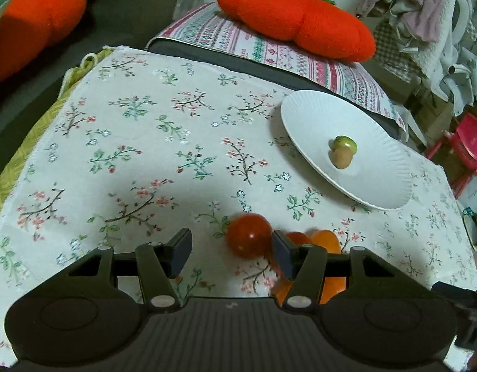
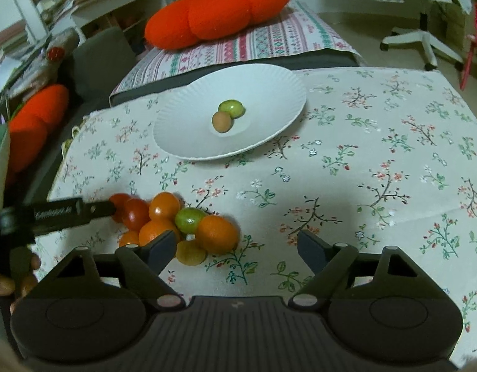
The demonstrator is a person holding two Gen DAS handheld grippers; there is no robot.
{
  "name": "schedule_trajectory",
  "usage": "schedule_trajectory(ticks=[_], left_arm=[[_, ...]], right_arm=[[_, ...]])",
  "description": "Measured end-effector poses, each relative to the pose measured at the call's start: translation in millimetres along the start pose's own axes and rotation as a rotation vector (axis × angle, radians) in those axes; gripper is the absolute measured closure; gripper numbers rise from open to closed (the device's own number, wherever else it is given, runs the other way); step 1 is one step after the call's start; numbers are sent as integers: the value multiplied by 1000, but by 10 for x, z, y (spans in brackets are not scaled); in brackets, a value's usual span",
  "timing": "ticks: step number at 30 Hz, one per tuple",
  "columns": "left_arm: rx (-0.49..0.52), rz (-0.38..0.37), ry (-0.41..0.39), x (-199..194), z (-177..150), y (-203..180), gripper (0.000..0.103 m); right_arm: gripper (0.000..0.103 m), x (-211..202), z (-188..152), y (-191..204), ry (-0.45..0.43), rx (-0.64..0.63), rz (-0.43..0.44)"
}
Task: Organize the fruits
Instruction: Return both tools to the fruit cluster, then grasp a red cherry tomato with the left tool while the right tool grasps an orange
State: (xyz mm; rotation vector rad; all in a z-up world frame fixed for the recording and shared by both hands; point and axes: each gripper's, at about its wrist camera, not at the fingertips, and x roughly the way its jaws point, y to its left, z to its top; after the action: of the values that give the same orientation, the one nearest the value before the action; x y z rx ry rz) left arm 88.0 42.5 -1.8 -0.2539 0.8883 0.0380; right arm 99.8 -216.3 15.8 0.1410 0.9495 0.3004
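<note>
Left gripper (image 1: 232, 249) parted beside red round tomato (image 1: 249, 235); right gripper (image 2: 238, 246) parted, empty. Whole fruit pile (image 2: 176, 223) seen only from right wrist. White paper plate (image 2: 269, 93) held two fruits.

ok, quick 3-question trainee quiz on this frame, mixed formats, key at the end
1. True or false: the white paper plate already holds two fruits.
2. Which fruit lies nearest the right gripper? A) orange tomato B) green fruit on the plate C) red tomato
3. Fill in: the loose fruit pile sits on the ____ tablecloth.

Key: 1 true; 2 A; 3 floral
</note>
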Motion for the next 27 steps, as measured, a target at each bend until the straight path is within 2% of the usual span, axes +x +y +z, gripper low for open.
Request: schedule_trajectory(ticks=[9,12,15,17,19,27], left_arm=[[-24,-16,-25,81,21,27,63],[-27,-26,-28,101,26,24,67],[-16,-41,-36,122,27,2,78],[-3,-54,-36,139,25,-24,89],[14,-48,-38,140,23,-54,90],[-8,-34,-42,94,47,-1,90]], right_arm=[[32,170,-8,118,16,-57,-41],[40,225,-20,149,22,-74,-55],[50,280,-31,177,28,-94,-58],[63,280,-29,196,19,-104,-47],[75,264,-28,226,13,-113,-30],[77,218,-21,241,2,-118,-19]])
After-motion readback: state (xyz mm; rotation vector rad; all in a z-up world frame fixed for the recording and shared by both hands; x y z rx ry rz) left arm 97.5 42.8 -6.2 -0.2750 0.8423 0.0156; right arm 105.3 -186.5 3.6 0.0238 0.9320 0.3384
